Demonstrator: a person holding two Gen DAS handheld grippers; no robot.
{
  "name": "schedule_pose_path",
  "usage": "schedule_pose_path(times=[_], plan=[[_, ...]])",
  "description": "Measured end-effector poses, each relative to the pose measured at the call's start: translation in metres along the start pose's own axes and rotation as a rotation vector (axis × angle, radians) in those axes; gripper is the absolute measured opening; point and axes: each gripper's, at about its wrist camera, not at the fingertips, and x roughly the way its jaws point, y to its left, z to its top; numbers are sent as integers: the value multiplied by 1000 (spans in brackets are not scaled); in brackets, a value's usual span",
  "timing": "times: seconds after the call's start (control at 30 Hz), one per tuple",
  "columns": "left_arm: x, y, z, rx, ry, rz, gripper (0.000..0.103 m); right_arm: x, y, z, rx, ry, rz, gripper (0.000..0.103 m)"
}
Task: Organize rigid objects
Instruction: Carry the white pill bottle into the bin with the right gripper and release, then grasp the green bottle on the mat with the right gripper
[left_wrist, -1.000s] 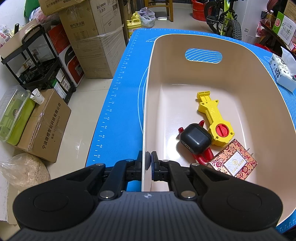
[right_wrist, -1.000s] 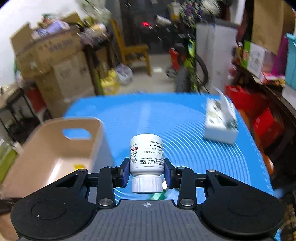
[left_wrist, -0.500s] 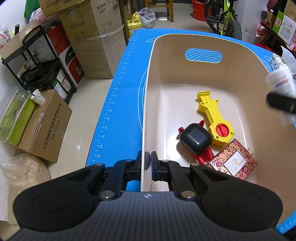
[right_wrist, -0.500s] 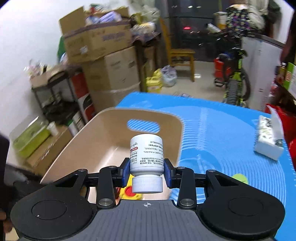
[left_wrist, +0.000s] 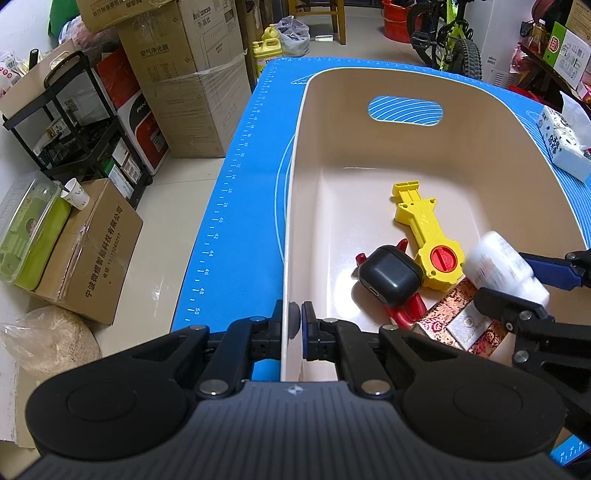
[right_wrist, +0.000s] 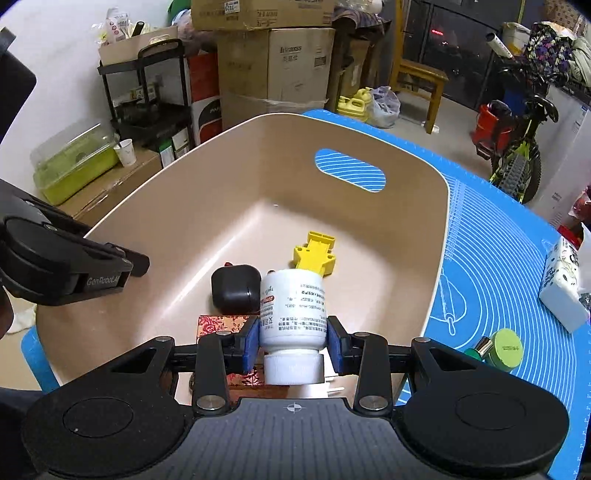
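A beige plastic bin (right_wrist: 177, 218) with rounded corners and an oval handle slot sits on a blue ruled mat (right_wrist: 491, 280) covering the surface. Inside lie a yellow plastic toy (left_wrist: 424, 229) with a red knob, a glossy black rounded case (left_wrist: 389, 275) resting on a red piece (left_wrist: 404, 310), and a flat red-and-gold patterned box (left_wrist: 463, 323).

The left gripper (left_wrist: 293, 319) is pinched tight on the bin's near wall, one pad on each side of the rim. The right gripper (right_wrist: 291, 341) clamps a white pill bottle (right_wrist: 293, 306), printed label up and ribbed cap toward the camera, over the patterned box inside the bin.

A second ago the bottle hung over the mat outside the bin; it has since crossed the rim. The left gripper has not shifted.

Outside on the mat sit a tissue pack (right_wrist: 563, 284) and a round green-lidded jar (right_wrist: 506, 349).
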Motion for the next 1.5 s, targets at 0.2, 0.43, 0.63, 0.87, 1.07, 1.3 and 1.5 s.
schedule_pose_path(times=[0.2,0.43,0.63,0.87,1.07,1.3,1.5], plan=[[0,0,0,1,0,1,9,-5,-8,-1,26,0,17,51],[0,-1,1,2,0,4,9,-23,-24,4,93,-46,46,66],[-1,-1,1,2,-1,4,9,-48,-40,10,133,-133,14,67],[-1,-1,1,2,-1,3,9,-57,-84,8,241,-194,-111,68],[-1,-2,1,2,-1,5,9,-56,-128,0,355,-193,-159,69],[-1,-2,1,3,0,6,9,-25,-164,-21,471,-127,-221,69],[-1,-1,1,-3,0,0,9,14,-184,-41,586,-12,-213,69]])
